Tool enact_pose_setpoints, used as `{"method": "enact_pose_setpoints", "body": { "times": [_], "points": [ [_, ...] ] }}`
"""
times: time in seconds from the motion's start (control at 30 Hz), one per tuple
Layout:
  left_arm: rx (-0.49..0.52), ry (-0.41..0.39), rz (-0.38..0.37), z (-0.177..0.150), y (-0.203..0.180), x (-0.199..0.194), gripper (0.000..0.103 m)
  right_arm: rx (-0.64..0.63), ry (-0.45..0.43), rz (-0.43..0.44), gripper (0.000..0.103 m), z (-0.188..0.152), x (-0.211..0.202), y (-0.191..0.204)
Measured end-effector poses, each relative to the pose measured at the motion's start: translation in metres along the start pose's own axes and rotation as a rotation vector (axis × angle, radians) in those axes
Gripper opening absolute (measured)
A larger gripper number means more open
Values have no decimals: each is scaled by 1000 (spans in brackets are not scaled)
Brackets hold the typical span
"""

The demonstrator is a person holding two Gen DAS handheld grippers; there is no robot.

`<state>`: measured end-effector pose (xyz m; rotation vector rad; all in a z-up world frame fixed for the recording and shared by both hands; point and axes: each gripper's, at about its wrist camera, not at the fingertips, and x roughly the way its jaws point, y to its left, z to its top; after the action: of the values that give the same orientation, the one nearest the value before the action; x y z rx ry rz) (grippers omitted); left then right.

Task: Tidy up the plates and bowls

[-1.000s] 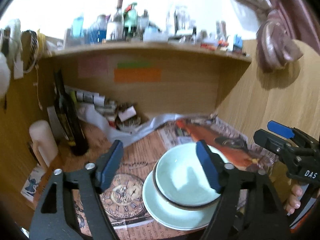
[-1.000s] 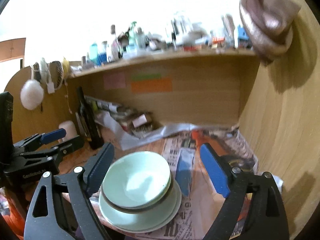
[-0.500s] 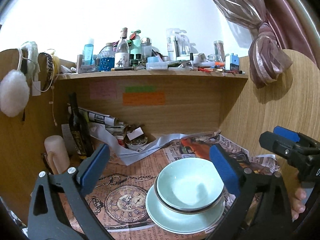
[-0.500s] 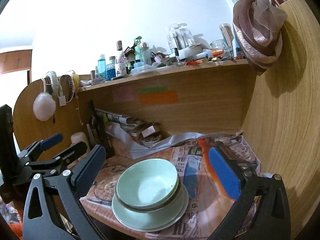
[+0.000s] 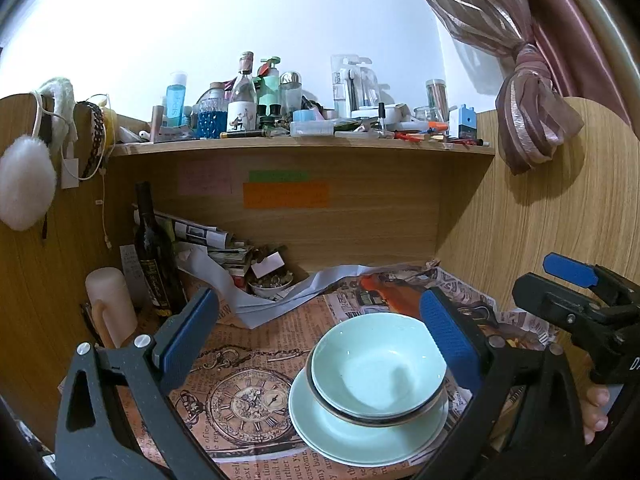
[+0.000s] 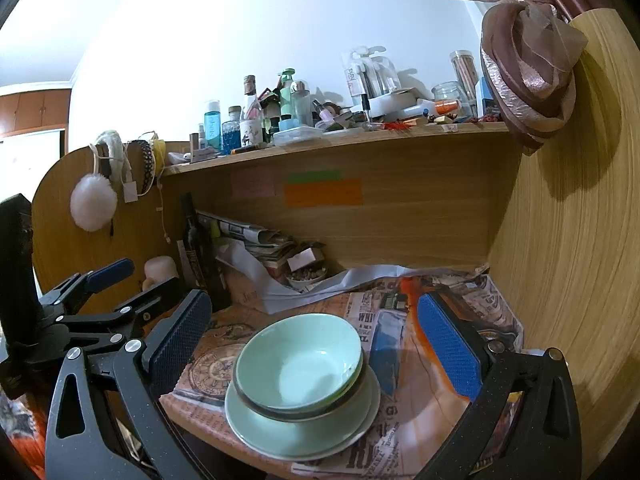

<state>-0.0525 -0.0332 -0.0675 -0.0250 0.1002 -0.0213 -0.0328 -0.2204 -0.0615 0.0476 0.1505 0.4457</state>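
A pale green bowl (image 5: 378, 364) sits nested in a second, dark-rimmed bowl, and both stand on a pale green plate (image 5: 340, 436) on the newspaper-covered desk (image 5: 248, 360). My left gripper (image 5: 318, 338) is open wide, its blue pads (image 5: 188, 336) held apart in front of the stack and touching nothing. In the right wrist view the same bowl (image 6: 300, 364) and plate (image 6: 280, 428) lie near the desk's front edge. My right gripper (image 6: 314, 344) is also open and empty. Each gripper shows in the other's view: the right gripper (image 5: 548, 284) at the right, the left gripper (image 6: 136, 280) at the left.
A dark wine bottle (image 5: 154, 256), a cream cylinder (image 5: 110, 308), rolled papers and a small dish of bits (image 5: 270, 284) crowd the back left. A cluttered shelf (image 5: 280, 144) hangs above. A wooden side panel (image 5: 540, 220) closes the right. A person's fingers (image 5: 594, 408) hold the right gripper.
Both grippers' jaws have spread wider and both have drawn back from the bowl stack. The left gripper's right finger no longer overlaps the bowl. The stack has not moved.
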Motion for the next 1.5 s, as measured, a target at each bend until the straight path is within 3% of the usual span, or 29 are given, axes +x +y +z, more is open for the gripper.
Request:
{"method": "enact_pose_setpoints", "body": {
  "times": [1.5],
  "points": [
    [0, 20, -25, -2, -1, 4, 102, -2, 2, 8, 103, 0, 0, 0]
  ]
}}
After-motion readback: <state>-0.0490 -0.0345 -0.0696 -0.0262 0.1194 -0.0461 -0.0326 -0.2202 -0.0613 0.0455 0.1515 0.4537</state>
